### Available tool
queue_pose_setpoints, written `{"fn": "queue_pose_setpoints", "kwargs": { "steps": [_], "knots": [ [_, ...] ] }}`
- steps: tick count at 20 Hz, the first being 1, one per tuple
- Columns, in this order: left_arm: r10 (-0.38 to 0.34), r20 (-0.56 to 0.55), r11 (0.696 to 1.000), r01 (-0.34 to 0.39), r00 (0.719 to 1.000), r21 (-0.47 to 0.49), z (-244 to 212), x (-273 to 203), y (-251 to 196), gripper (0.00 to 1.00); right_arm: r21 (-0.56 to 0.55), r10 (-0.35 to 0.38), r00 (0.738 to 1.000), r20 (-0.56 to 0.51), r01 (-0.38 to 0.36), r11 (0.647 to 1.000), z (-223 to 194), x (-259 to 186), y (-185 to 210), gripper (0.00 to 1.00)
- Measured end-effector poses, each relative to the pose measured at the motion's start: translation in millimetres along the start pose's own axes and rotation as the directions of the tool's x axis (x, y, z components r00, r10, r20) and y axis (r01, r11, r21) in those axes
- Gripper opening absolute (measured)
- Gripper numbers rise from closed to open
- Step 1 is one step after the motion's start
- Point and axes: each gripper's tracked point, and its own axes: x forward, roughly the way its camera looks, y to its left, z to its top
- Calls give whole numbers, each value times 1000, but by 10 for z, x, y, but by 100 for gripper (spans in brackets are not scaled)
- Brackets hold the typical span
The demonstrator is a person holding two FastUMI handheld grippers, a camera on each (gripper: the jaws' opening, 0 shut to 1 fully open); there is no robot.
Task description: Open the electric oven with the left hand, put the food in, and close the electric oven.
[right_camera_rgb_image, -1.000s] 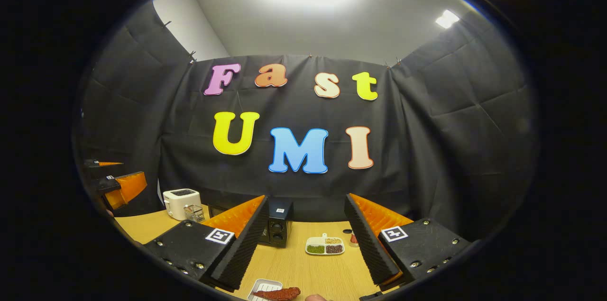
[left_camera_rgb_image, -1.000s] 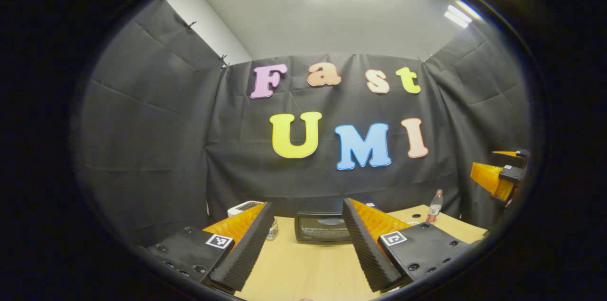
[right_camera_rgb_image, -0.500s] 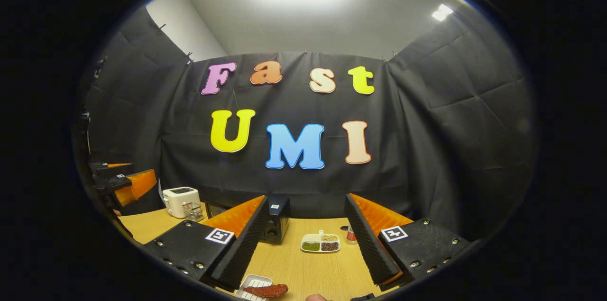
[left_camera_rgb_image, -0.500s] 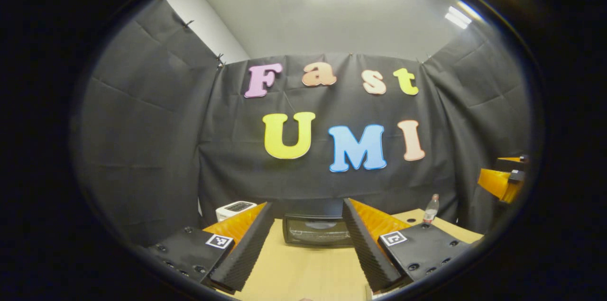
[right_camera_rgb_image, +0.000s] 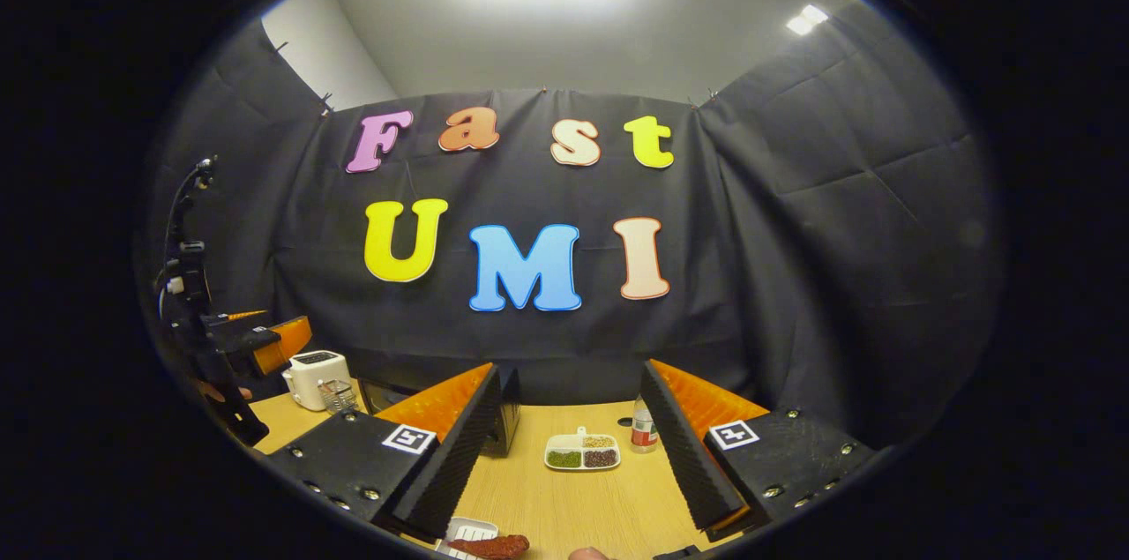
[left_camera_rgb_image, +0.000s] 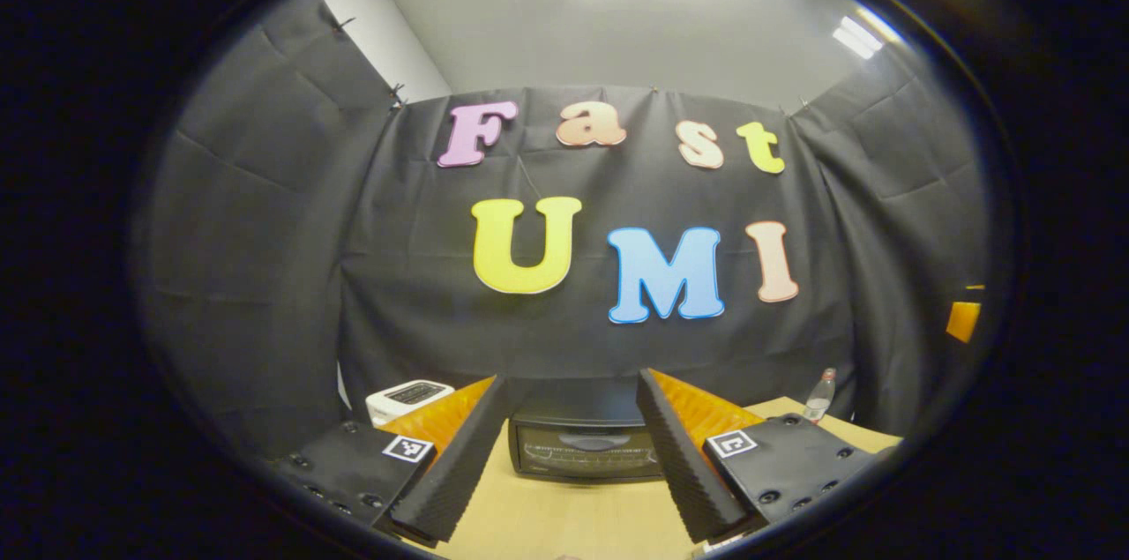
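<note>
The electric oven (left_camera_rgb_image: 586, 445) sits at the back of the light wooden counter (left_camera_rgb_image: 564, 520) against the black cloth wall, its wide glass door facing the left gripper (left_camera_rgb_image: 564, 454) square on and shut, its long axis running side to side. In the left gripper view the oven shows framed between the two ribbed fingers, which stand wide apart with nothing between them; the gripper is held level above the counter, aimed straight at the door and not touching it. A white toaster (left_camera_rgb_image: 407, 399) stands to the oven's left and a plastic bottle (left_camera_rgb_image: 819, 395) to its right.

In the right gripper view the right gripper (right_camera_rgb_image: 569, 463) is likewise spread open and empty, held level over the counter. The food, a reddish-brown strip (right_camera_rgb_image: 492, 546), lies across a small white tray (right_camera_rgb_image: 465, 533) at the near edge of the counter, just below the gripper's left finger, its length running side to side. Farther back are a white divided dish (right_camera_rgb_image: 582, 452) of beans and the bottle beside it. The left gripper shows off to the far left near the toaster, orange fingers pointing inward
</note>
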Motion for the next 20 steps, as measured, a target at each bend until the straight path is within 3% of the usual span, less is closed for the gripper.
{"fn": "queue_pose_setpoints", "kwargs": {
  "steps": [2, 4, 5, 14, 15, 16, 18, 20],
  "knots": [
    [-18, -14, 1000, 18, 1000, 4, -160, 315, 48, 92, -24, -36, 999, -6, 36, 999, -26, 91, -9, 97],
    [-44, -38, 999, 43, 998, -18, -341, 605, 40, 100, -42, -71, 997, -9, 71, 997, -31, 153, 5, 97],
    [-55, -51, 998, 54, 997, -24, -449, 730, 31, 97, -46, -88, 996, -11, 87, 995, -32, 188, 5, 96],
    [-171, -169, 985, 167, 971, -38, -1336, 1617, -275, 100, -101, -240, 970, -34, 236, 967, -98, 311, -52, 96],
    [-181, -180, 983, 177, 967, -38, -1427, 1698, -313, 93, -106, -255, 966, -38, 249, 963, -118, 309, -57, 96],
    [-190, -192, 982, 187, 963, -35, -1509, 1766, -345, 100, -111, -266, 963, -42, 260, 959, -133, 305, -61, 97],
    [-202, -216, 979, 203, 955, -19, -1695, 1879, -392, 100, -118, -284, 958, -52, 276, 954, -160, 293, -50, 97],
    [-209, -247, 977, 212, 946, -16, -1906, 1979, -413, 93, -123, -287, 956, -60, 278, 953, -182, 281, -17, 97]
  ]
}}
